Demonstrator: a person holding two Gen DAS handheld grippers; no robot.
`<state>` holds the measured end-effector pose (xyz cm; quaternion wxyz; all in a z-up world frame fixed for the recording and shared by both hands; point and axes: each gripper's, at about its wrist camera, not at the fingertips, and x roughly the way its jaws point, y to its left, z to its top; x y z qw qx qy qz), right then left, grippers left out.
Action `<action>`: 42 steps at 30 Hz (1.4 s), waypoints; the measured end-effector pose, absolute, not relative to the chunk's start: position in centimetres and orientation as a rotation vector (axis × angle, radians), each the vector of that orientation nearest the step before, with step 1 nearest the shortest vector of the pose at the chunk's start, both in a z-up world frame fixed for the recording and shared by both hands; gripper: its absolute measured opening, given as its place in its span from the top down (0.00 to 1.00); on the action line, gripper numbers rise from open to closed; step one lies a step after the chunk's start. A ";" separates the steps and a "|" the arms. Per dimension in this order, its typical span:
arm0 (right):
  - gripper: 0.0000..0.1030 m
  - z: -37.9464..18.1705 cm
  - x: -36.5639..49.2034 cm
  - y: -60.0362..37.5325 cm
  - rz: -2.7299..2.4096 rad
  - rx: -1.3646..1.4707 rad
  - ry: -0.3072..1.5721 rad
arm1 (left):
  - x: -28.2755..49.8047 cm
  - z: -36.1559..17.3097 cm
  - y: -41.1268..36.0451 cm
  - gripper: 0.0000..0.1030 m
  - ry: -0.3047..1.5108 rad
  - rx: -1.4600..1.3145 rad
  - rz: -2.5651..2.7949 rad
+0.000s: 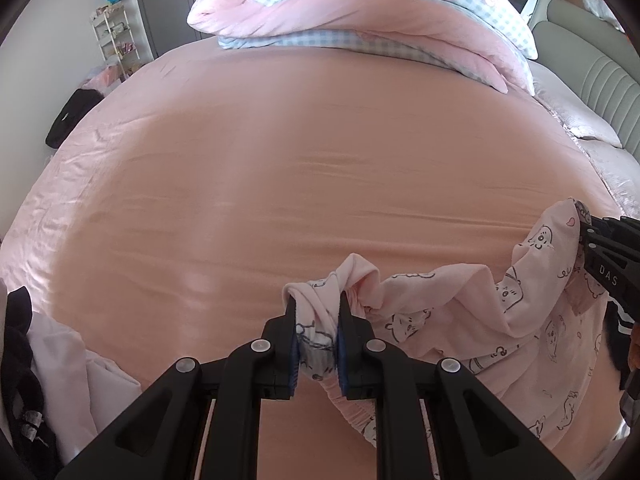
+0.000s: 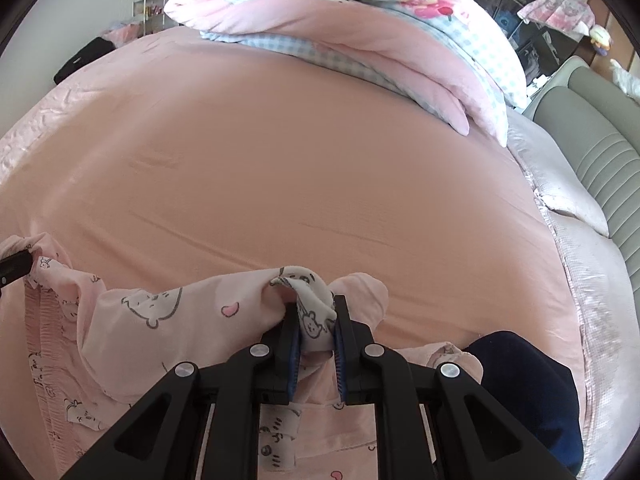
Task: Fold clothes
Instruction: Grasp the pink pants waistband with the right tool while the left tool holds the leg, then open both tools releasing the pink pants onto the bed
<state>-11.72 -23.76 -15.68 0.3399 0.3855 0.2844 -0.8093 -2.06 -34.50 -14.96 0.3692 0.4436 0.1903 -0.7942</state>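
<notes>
A pink garment printed with cartoon bears (image 1: 460, 304) hangs stretched between my two grippers just above the pink bed sheet (image 1: 300, 152). My left gripper (image 1: 318, 320) is shut on one bunched end of it. My right gripper (image 2: 314, 320) is shut on the other bunched end (image 2: 160, 312). The right gripper also shows at the right edge of the left wrist view (image 1: 612, 268). The left gripper's tip shows at the left edge of the right wrist view (image 2: 14, 266). The rest of the garment drapes down below the fingers.
A folded pink and blue-check duvet (image 1: 372, 20) lies at the far end of the bed. A white garment (image 1: 76, 364) and dark clothes (image 1: 20, 364) lie near left. A navy garment (image 2: 532, 380) lies near right. A grey headboard (image 2: 592, 152) runs along the right.
</notes>
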 end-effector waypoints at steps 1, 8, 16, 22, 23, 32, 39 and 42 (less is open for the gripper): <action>0.89 -15.6 -11.9 -23.9 -2.106 1.009 0.731 | -2.2 -15.0 -34.9 0.88 0.499 1.135 -2.033; 0.89 -15.4 -15.6 -24.0 -2.112 1.091 0.592 | -2.3 -14.7 -36.6 0.88 0.529 1.100 -2.020; 0.89 -16.0 -19.1 -25.2 -2.098 1.182 0.485 | -2.9 -15.2 -38.5 0.88 0.562 1.094 -1.987; 0.89 -16.5 -19.6 -27.3 -2.104 1.181 0.558 | -3.2 -15.6 -39.8 0.88 0.567 1.085 -1.937; 0.89 -16.6 -19.7 -27.5 -2.101 1.183 0.567 | -3.3 -15.7 -40.0 0.88 0.548 1.085 -1.926; 0.87 -17.6 -20.3 -27.6 -2.100 1.253 0.586 | -3.1 -16.2 -40.5 0.87 0.562 1.068 -1.874; 0.37 -16.1 -19.3 -26.3 -2.147 1.191 0.663 | -2.7 -15.3 -41.0 0.80 0.668 1.074 -1.863; 0.36 -15.2 -18.8 -25.2 -2.141 1.184 0.644 | -1.7 -14.4 -40.5 0.45 0.747 1.022 -1.899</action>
